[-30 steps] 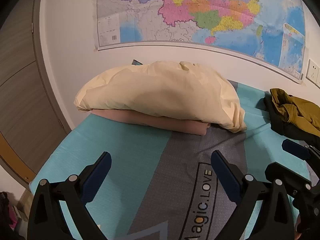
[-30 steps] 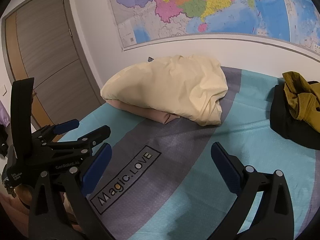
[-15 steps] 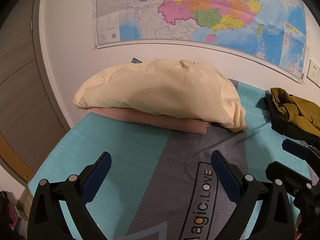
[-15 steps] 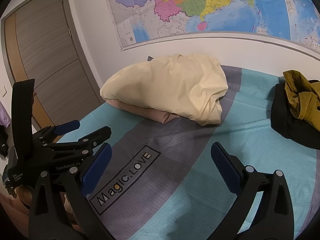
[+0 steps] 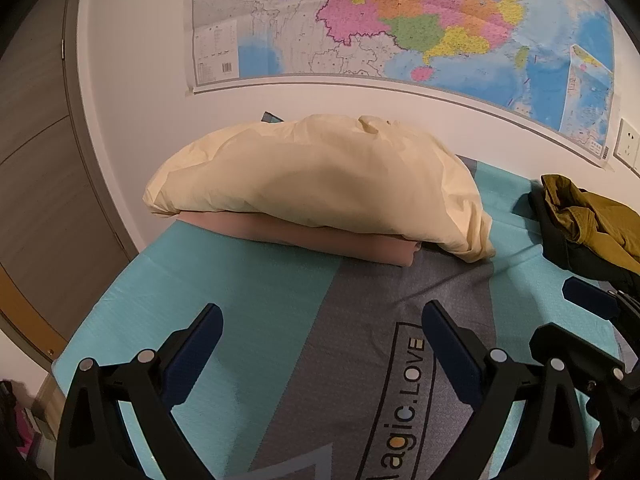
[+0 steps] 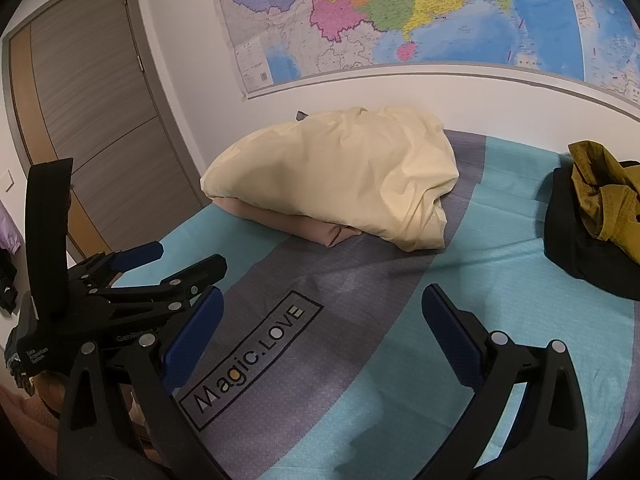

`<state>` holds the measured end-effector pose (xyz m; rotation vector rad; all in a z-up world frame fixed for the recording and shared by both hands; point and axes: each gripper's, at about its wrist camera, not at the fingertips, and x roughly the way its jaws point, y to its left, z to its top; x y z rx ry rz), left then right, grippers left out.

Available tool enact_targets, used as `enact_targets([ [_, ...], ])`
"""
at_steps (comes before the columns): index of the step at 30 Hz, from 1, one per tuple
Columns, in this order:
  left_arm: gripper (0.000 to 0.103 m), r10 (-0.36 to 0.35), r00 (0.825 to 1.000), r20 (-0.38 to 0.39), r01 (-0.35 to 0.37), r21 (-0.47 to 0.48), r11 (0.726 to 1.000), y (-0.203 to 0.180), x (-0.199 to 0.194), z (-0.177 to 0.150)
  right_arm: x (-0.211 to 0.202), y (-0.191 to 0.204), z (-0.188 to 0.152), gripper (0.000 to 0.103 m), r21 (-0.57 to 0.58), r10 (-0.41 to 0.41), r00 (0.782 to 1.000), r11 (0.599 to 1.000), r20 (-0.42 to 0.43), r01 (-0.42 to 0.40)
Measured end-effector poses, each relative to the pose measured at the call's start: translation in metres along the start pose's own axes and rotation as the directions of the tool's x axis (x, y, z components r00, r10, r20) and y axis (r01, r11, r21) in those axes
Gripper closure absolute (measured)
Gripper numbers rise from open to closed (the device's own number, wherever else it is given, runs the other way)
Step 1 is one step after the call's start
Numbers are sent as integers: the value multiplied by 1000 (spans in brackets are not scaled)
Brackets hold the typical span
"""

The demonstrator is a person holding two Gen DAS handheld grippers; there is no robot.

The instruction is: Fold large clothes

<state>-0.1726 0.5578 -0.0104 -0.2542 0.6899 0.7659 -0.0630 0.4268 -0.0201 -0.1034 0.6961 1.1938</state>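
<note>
A folded cream garment lies on a folded pink one at the back of the teal and grey mat. An olive garment sits crumpled on a black one at the right. My left gripper hovers open over the mat near its front, holding nothing. My right gripper is open too, empty, just right of the left one, which shows in its view.
A large map hangs on the white wall behind the mat. A brown door stands at the left. A wall socket is at the far right. The mat's front carries a "Magic.LOVE" label.
Both views have shifted very slightly; the clothes lie as before and both grippers stay open.
</note>
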Motion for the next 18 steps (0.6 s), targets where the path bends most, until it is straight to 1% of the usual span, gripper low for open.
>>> enact_targets([
  [6,7,-11,1000,5,11,-1,1000,-1,1,0,0,0,1,5,-1,5,1000,1000,-1,-5],
  [7,8,-31,999,11,31,2,1000,-2,1,-1,-1,0,1,5,-1,5,1000,1000,0,-5],
  [9,8,-36,999,26,36,11,999,-5,1,-1,-2,-4,2,5,10,4,1000,1000,5,-4],
  [12,7,-58,998,11,58,13,998,-10,4,-1,-7,-10,0,5,27,-9,1000,1000,16,9],
  [15,7,-124,992,-12,124,-10,992,-18,10,-1,-15,-19,-1,5,50,-39,999,998,28,37],
  [16,7,-154,988,-23,154,-15,988,-22,12,-1,-20,-24,-2,5,60,-52,998,997,35,50],
  [17,7,-205,978,-47,205,-18,979,-30,17,-1,-24,-28,-3,5,70,-66,997,996,42,63],
  [18,7,-230,971,-60,230,-13,973,-37,19,-1,-31,-34,-5,5,82,-88,995,993,54,83],
])
